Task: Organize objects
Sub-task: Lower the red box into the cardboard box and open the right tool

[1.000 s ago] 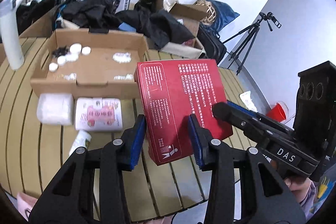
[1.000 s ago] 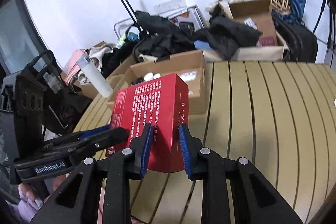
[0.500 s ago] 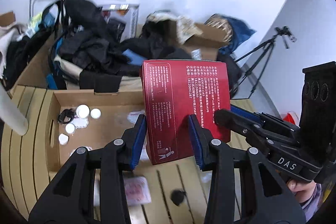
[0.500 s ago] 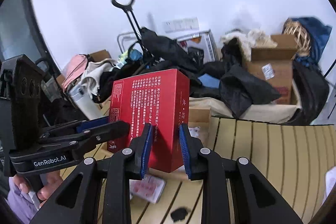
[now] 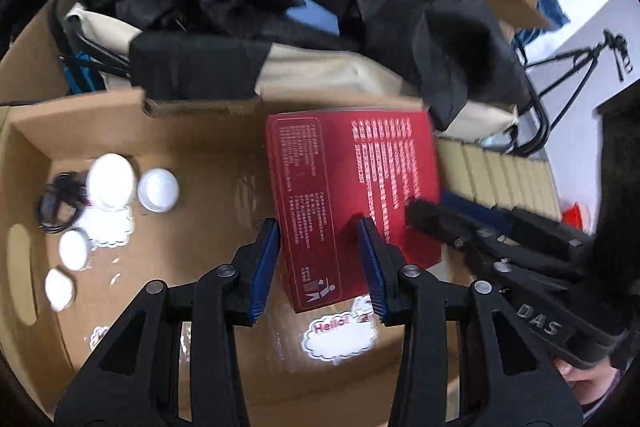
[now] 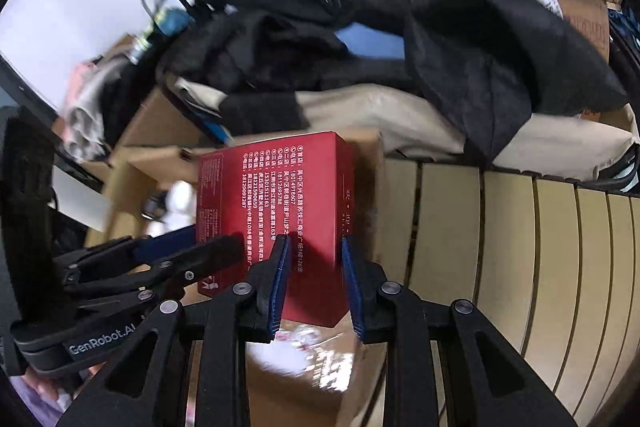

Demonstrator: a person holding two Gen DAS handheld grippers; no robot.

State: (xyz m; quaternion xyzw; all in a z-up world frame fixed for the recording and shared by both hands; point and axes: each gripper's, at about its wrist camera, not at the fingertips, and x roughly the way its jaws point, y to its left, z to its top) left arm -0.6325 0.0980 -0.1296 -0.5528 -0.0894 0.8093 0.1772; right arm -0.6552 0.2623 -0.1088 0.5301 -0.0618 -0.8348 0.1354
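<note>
Both grippers hold a red box (image 5: 352, 195) printed with white text, over the open cardboard box (image 5: 208, 143). My left gripper (image 5: 320, 267) is shut on the red box's near left end. My right gripper (image 6: 314, 273) is shut on its right end, the red box (image 6: 276, 211) showing there above the cardboard box's right wall (image 6: 368, 163). The right gripper's body shows at the right of the left wrist view (image 5: 520, 267); the left gripper's body shows at the left of the right wrist view (image 6: 120, 275).
Inside the cardboard box lie white round caps (image 5: 120, 183), a black cable (image 5: 60, 203) and a "Hello" sticker (image 5: 340, 335). Black clothes and a beige bag (image 5: 320, 67) are piled behind it. The slatted wooden table (image 6: 520, 247) extends right. A tripod (image 5: 580, 55) stands far right.
Both grippers carried the red box up off the table, forward and down over the cardboard box. The packets on the table have dropped out of view.
</note>
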